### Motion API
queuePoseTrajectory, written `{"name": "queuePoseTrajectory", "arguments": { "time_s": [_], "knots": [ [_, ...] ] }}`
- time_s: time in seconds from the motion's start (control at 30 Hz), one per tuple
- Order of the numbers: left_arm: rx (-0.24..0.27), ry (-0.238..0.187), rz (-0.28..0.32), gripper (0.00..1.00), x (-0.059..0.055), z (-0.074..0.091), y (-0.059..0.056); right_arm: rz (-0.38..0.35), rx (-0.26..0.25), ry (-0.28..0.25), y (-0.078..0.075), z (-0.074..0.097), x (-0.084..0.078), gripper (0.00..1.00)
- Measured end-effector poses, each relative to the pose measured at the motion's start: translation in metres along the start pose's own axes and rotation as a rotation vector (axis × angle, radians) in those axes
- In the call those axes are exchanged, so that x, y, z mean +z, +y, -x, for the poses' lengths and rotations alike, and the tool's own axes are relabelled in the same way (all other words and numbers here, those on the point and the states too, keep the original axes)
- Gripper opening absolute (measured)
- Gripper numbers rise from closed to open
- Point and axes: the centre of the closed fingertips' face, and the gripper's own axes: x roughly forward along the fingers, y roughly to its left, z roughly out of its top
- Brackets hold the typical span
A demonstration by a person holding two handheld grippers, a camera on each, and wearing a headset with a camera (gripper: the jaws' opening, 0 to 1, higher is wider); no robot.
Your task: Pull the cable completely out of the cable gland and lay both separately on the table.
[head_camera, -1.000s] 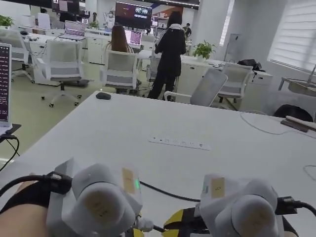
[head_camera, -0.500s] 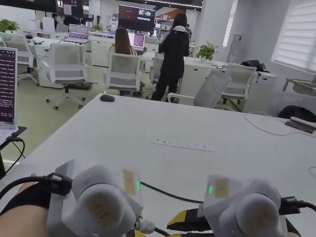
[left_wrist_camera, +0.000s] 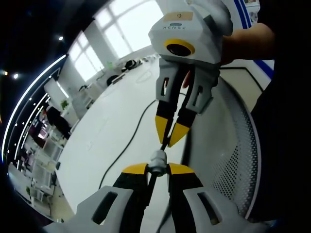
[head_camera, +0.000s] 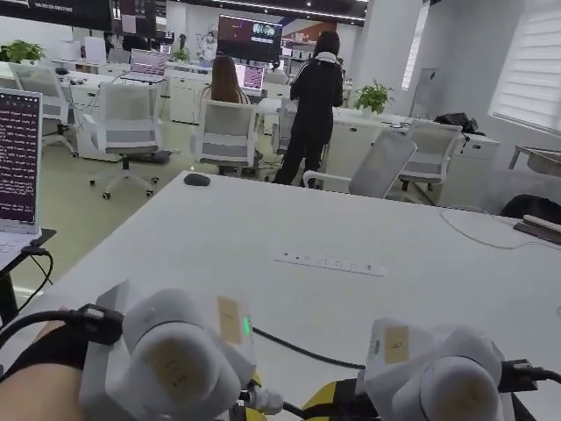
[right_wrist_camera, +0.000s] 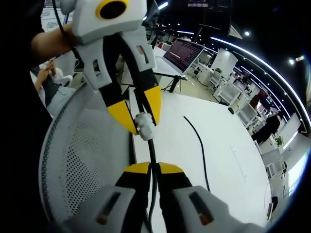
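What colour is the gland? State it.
White: the gland shows best in the right gripper view.

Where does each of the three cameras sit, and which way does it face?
Left gripper view: rides on the left gripper, faces the right gripper over the table; the right hand shows.
Right gripper view: rides on the right gripper, faces the left gripper; the left arm shows.
Head view: on the headset, looks forward and down across the table into an office; the left arm shows.
Shared: both gripper views see the cable gland and cable from opposite ends.
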Motion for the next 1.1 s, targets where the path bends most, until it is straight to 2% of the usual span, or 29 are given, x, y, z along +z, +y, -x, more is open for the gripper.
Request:
{"name": "queuePoseTrajectory", "arguments": {
  "time_s": [0.3,0.73,0.93,1.0,1.1],
  "knots": [
    [0.01,-0.001,0.005,0.16,-0.002,0.002,0.004,-0.01,-0.017,0.049,-0.005,0.002,-0.018,0.03],
    [0.024,-0.001,0.012,0.16,-0.004,0.003,0.012,-0.062,-0.029,0.109,-0.014,0.007,-0.045,0.03],
    [0.032,-0.007,0.021,0.16,-0.003,0.004,0.018,-0.087,-0.05,0.149,-0.026,0.011,-0.062,0.03],
    [0.035,-0.007,0.022,0.16,-0.004,0.003,0.019,-0.106,-0.056,0.159,-0.032,0.013,-0.068,0.03],
    [0.037,-0.007,0.027,0.16,-0.005,0.002,0.022,-0.087,-0.069,0.195,-0.048,0.015,-0.079,0.03]
  ]
}}
